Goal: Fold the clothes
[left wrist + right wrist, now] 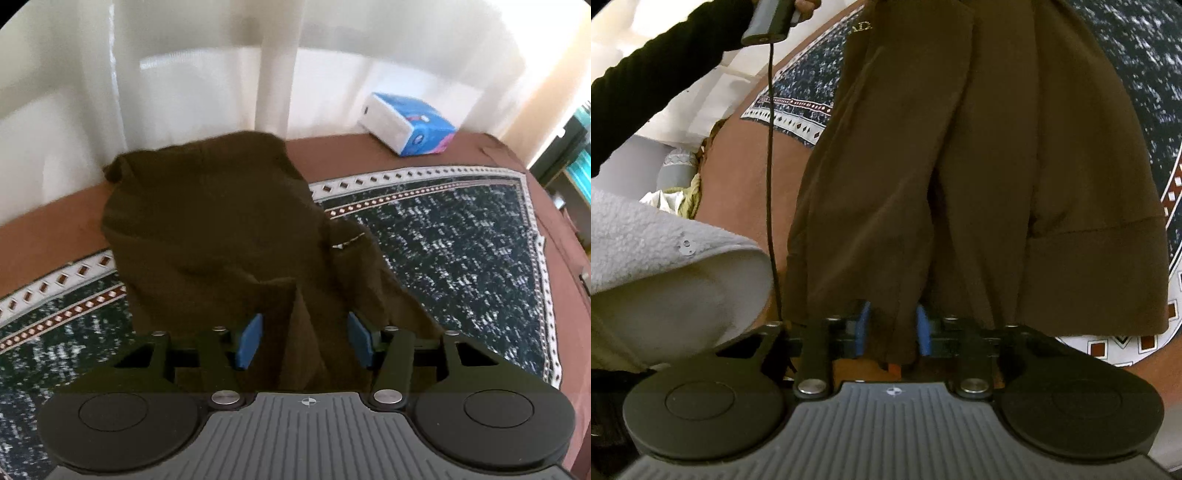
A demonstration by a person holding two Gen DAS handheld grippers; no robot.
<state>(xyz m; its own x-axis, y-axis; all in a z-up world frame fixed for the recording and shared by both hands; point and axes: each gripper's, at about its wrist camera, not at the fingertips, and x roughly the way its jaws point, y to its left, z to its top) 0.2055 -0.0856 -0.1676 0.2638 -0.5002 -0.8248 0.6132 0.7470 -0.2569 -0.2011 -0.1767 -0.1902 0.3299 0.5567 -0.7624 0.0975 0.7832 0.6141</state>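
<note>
Legible text: the pale letters "AD", followed by characters too small to read, printed on the dark brown garment (pixel 960 147) near its upper left edge in the right wrist view. The blue and white tissue pack (pixel 408 123), at the far edge of the bed in the left wrist view, carries printing too blurred to read.

A dark brown garment (pixel 207 221) hangs bunched in long folds, lifted above a patterned bedspread. In the right wrist view its hemmed sleeve (pixel 1097 273) drapes at four o'clock, with pale lettering at eleven o'clock.
</note>
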